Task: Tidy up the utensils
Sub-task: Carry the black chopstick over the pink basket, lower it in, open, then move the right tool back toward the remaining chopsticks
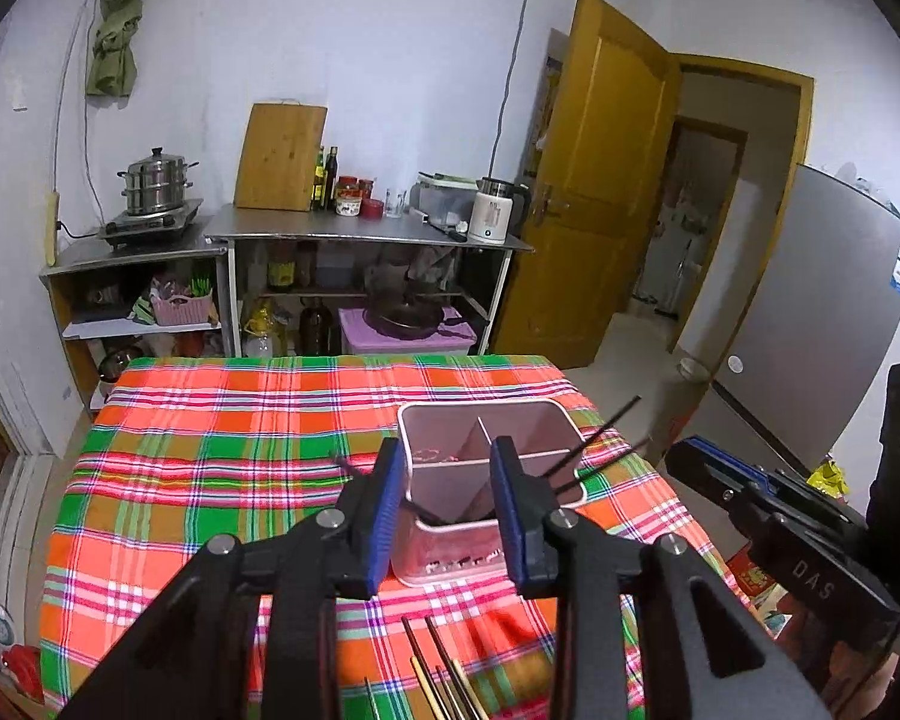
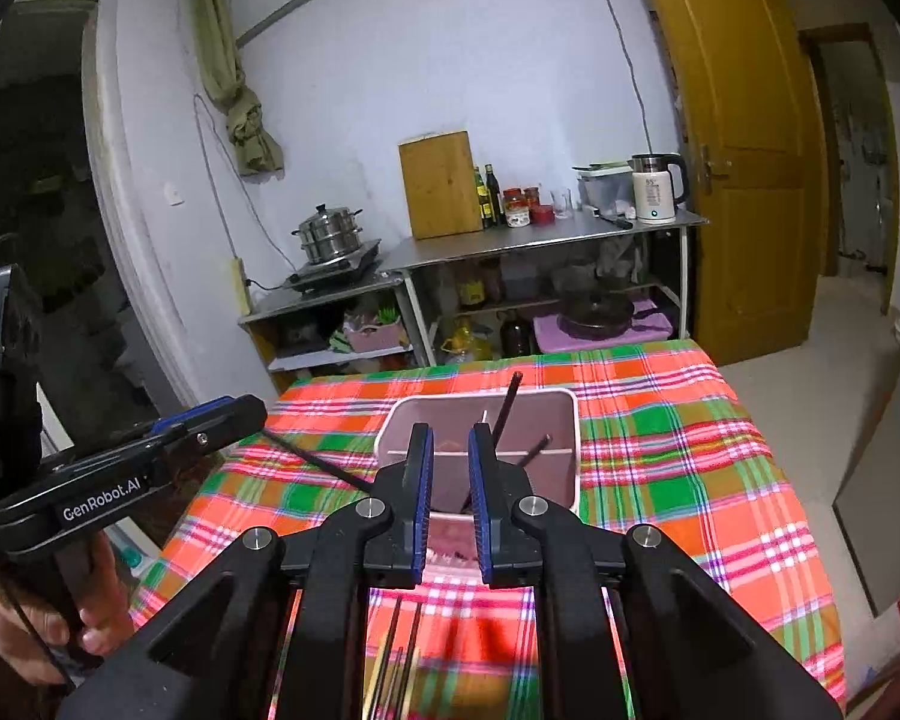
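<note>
Pink divided utensil holder [image 1: 492,468] on plaid counter [image 1: 222,420], black chopsticks [image 2: 504,405] leaning toward 1 o'clock. Left tool [image 1: 447,504] partly open, empty; right tool [image 2: 450,501] narrow, empty.

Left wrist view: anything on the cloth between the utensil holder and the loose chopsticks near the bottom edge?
Nothing: bare plaid tablecloth between utensil holder and loose chopsticks, seen in the left wrist view.

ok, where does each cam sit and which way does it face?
Left wrist: on the left claw, facing the pink holder on the plaid table; the right claw shows at right.
Right wrist: on the right claw, same way; the left claw and hand show at left.
Shared: holder, chopsticks, kitchen shelf, door.
</note>
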The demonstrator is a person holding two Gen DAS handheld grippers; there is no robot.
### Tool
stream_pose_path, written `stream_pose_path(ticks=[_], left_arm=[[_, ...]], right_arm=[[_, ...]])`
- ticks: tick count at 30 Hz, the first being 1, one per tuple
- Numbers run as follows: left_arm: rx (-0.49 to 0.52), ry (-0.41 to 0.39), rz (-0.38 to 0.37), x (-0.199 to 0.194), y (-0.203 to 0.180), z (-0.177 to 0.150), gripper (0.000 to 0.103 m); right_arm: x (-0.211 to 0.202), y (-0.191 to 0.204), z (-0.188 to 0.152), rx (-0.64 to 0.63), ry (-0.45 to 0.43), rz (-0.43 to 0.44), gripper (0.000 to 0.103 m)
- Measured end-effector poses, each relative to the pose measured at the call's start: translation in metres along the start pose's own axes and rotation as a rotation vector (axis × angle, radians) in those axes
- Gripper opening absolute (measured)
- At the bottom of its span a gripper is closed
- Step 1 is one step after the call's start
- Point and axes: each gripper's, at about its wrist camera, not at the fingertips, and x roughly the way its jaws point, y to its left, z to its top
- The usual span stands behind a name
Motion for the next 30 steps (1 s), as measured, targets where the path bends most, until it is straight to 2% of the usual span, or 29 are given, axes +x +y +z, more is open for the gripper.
stream_pose_path(ticks=[12,22,30], left_arm=[[-0.022,0.022,-0.004,-0.032,0.003,-0.051,0.031],[-0.064,0.103,0.000,-0.034,0.012,-0.108,0.031],[-0.086,0.162,0.011,-0.029,0.021,-0.140,0.031]], right_arm=[[-0.029,-0.002,-0.046,0.017,0.042,0.031,0.012],[-0.031,-0.004,-0.094,0.035,0.134,0.037,0.012],[-0.025,-0.001,-0.117,0.033,0.184,0.043,0.012]])
